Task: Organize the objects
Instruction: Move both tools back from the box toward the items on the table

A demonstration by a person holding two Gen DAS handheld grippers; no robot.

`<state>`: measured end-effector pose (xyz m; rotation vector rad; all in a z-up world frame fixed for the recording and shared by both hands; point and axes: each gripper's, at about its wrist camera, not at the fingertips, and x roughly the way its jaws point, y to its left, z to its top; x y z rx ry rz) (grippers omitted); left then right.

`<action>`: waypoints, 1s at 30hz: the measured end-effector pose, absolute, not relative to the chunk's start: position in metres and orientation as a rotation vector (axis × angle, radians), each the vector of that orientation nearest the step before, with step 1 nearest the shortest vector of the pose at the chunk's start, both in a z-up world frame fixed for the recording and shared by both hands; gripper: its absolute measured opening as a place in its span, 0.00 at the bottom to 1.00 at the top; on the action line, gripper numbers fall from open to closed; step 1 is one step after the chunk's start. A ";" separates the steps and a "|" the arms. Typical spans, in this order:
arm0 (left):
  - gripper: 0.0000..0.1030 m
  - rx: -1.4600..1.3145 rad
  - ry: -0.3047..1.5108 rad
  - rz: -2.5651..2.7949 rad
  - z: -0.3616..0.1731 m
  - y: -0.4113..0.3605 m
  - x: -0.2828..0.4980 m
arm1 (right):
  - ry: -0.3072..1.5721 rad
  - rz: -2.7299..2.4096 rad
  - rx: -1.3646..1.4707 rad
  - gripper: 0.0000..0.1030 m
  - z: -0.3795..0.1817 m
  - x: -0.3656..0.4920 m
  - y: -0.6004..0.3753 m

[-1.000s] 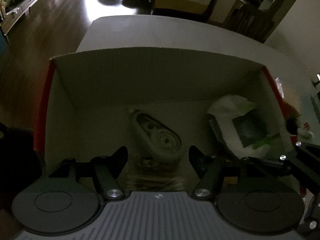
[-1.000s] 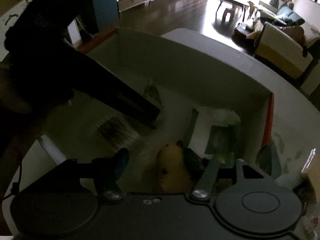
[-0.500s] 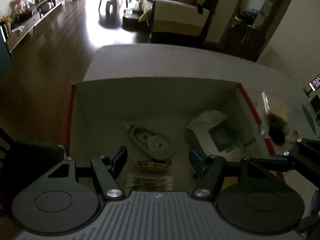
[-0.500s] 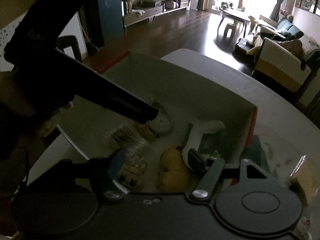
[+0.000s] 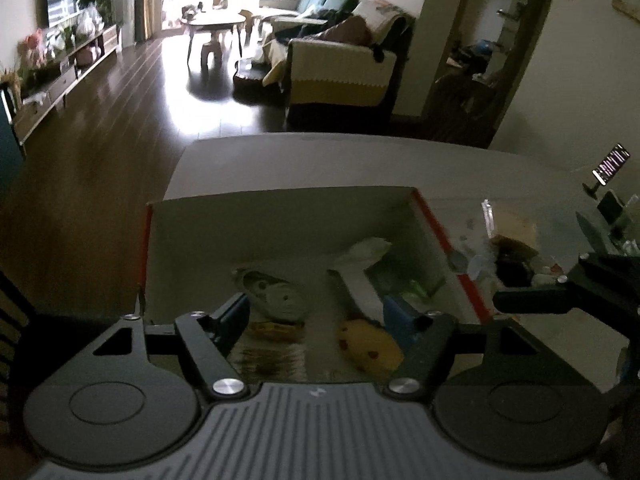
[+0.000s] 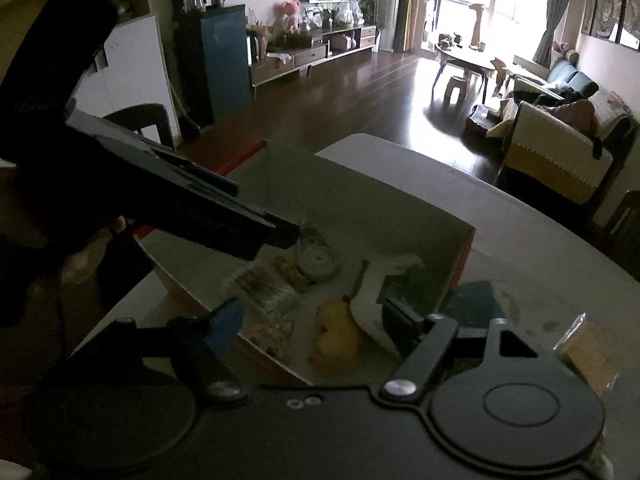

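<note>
Above the red-edged box [image 5: 436, 236] on the table [image 5: 320, 160], my left gripper [image 5: 316, 312] and right gripper [image 6: 308, 320] both hang spread and empty; the tape dispenser [image 5: 276, 300], then the yellow toy [image 5: 368, 344], lie inside. Next I'd lift clear without snagging the wall. Only the right wrist view shows the wrapped snack [image 6: 588, 352] outside.

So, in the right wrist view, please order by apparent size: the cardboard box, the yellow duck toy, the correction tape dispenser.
1. cardboard box, clearly largest.
2 and 3. yellow duck toy and correction tape dispenser look alike; the duck lies nearer the camera, so their order is unsure.
</note>
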<state>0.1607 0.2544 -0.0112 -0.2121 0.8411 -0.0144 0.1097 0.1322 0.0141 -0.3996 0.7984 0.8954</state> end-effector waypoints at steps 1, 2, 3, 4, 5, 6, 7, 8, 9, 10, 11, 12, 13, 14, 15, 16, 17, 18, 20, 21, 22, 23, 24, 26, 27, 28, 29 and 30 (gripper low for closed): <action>0.71 -0.209 0.842 -0.019 -0.009 0.250 0.159 | 0.796 0.900 -0.394 0.76 0.016 0.109 0.128; 0.71 -0.210 0.841 -0.023 -0.008 0.247 0.156 | 0.792 0.903 -0.390 0.78 0.018 0.108 0.124; 0.71 -0.212 0.837 -0.028 -0.006 0.243 0.154 | 0.789 0.904 -0.387 0.79 0.020 0.106 0.120; 0.71 -0.213 0.833 -0.032 -0.005 0.238 0.153 | 0.782 0.906 -0.385 0.80 0.021 0.105 0.116; 0.71 -0.212 0.829 -0.036 -0.004 0.232 0.151 | 0.775 0.912 -0.383 0.81 0.022 0.103 0.111; 0.71 -0.210 0.824 -0.040 -0.002 0.228 0.149 | 0.770 0.915 -0.380 0.81 0.024 0.101 0.106; 0.71 -0.208 0.818 -0.046 0.000 0.222 0.146 | 0.765 0.918 -0.378 0.82 0.025 0.099 0.101; 0.72 -0.209 0.814 -0.049 0.001 0.218 0.144 | 0.758 0.922 -0.379 0.83 0.026 0.097 0.095; 0.75 -0.212 0.810 -0.052 0.002 0.213 0.142 | 0.750 0.923 -0.381 0.84 0.028 0.095 0.089; 0.77 -0.217 0.806 -0.055 0.003 0.209 0.139 | 0.741 0.922 -0.384 0.85 0.029 0.093 0.084; 0.77 -0.221 0.802 -0.058 0.003 0.205 0.137 | 0.731 0.924 -0.386 0.87 0.031 0.092 0.077; 0.77 -0.225 0.798 -0.061 0.004 0.200 0.136 | 0.723 0.925 -0.385 0.89 0.032 0.091 0.072; 0.77 -0.227 0.796 -0.062 0.004 0.196 0.134 | 0.717 0.924 -0.384 0.92 0.033 0.091 0.066; 0.77 -0.232 0.794 -0.061 0.005 0.191 0.133 | 0.710 0.921 -0.382 0.95 0.033 0.090 0.059; 0.77 -0.238 0.792 -0.062 0.005 0.187 0.132 | 0.704 0.921 -0.379 0.95 0.034 0.089 0.053; 0.77 -0.244 0.790 -0.061 0.004 0.182 0.131 | 0.700 0.923 -0.377 0.98 0.035 0.089 0.047; 0.77 -0.254 0.790 -0.058 0.004 0.177 0.130 | 0.699 0.923 -0.377 0.99 0.034 0.088 0.040; 0.77 -0.265 0.788 -0.058 0.004 0.172 0.130 | 0.698 0.921 -0.377 0.99 0.033 0.088 0.034; 0.77 -0.278 0.781 -0.063 0.003 0.161 0.129 | 0.702 0.912 -0.377 0.99 0.031 0.089 0.021; 0.77 -0.279 0.779 -0.064 0.003 0.155 0.129 | 0.705 0.909 -0.374 0.99 0.030 0.090 0.015; 0.78 -0.278 0.777 -0.067 0.003 0.148 0.129 | 0.711 0.902 -0.368 0.99 0.028 0.091 0.007; 0.80 -0.278 0.775 -0.071 0.002 0.142 0.129 | 0.719 0.896 -0.360 0.99 0.026 0.093 -0.001; 0.81 -0.277 0.772 -0.073 0.002 0.135 0.130 | 0.727 0.890 -0.352 0.99 0.025 0.095 -0.007; 0.81 -0.273 0.775 -0.081 0.000 0.121 0.133 | 0.743 0.870 -0.334 0.99 0.021 0.100 -0.023; 0.81 -0.270 0.781 -0.086 -0.002 0.115 0.136 | 0.752 0.860 -0.324 0.99 0.018 0.101 -0.031; 0.82 -0.266 0.787 -0.090 -0.004 0.108 0.138 | 0.760 0.850 -0.314 0.99 0.016 0.104 -0.039; 0.83 -0.260 0.794 -0.093 -0.006 0.099 0.141 | 0.769 0.839 -0.303 0.99 0.014 0.107 -0.047; 0.83 -0.254 0.800 -0.098 -0.008 0.092 0.144 | 0.776 0.826 -0.293 0.99 0.012 0.109 -0.056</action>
